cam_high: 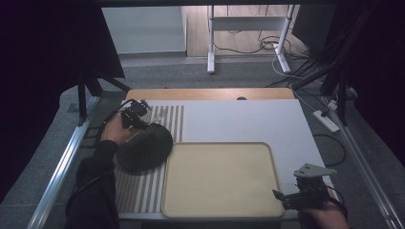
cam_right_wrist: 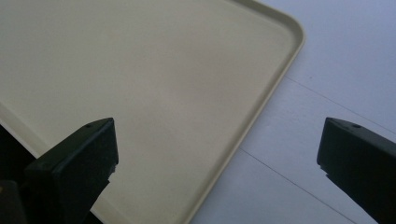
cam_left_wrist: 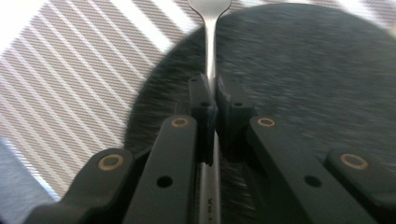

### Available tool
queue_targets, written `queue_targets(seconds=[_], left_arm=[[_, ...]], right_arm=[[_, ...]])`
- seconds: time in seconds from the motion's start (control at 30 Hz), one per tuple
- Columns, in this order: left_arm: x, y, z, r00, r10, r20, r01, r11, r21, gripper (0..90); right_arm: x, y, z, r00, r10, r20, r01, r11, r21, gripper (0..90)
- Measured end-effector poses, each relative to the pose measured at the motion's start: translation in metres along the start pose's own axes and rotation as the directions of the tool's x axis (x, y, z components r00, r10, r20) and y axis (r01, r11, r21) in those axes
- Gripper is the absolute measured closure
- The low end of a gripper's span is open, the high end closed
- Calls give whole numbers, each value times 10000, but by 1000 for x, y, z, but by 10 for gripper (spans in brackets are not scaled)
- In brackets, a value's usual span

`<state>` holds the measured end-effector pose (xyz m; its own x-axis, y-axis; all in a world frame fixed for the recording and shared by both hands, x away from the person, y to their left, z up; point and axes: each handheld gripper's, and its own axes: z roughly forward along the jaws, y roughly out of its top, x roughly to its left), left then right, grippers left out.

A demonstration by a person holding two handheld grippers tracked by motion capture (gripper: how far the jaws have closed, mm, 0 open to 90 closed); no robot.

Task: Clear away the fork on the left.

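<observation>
Jaws: left gripper (cam_left_wrist: 211,100) clamped on fork (cam_left_wrist: 210,42) handle over dark round plate (cam_high: 144,148) (9 o'clock of tray (cam_high: 270,157)) | right gripper (cam_right_wrist: 217,154) apart, idle, likely awaiting its turn

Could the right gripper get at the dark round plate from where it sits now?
Probably not without a long move. The right gripper, jaws open, sits at the beige tray's near right corner, while the dark plate lies beyond the tray's left edge, beside the left gripper holding the fork.
</observation>
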<state>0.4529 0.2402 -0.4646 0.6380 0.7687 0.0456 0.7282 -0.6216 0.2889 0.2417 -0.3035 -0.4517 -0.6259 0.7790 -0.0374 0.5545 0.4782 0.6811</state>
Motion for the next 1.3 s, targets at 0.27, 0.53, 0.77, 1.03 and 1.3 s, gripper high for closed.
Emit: queue_targets(seconds=[0.27,0.53,0.77,1.03,1.3], left_arm=[[-20,-8,-9,9965,-105,834,134,9993,-343,851],[-48,-16,-12,9887,-75,1495,169,9979,-619,850],[-72,-22,-13,9819,-46,1893,188,9971,-732,851],[-101,-28,-17,9722,-101,2338,287,9967,-761,850],[-138,-28,-12,9646,-367,2613,512,9975,-489,850]], right_arm=[[0,0,0,10000,-17,2,17,10000,3,0],[0,0,0,10000,-50,10,50,10000,-14,0],[1,0,0,9999,-107,22,107,9999,-25,0],[2,0,-1,9997,-240,19,240,9997,-45,0],[4,0,-1,9991,-425,44,425,9991,9,0]])
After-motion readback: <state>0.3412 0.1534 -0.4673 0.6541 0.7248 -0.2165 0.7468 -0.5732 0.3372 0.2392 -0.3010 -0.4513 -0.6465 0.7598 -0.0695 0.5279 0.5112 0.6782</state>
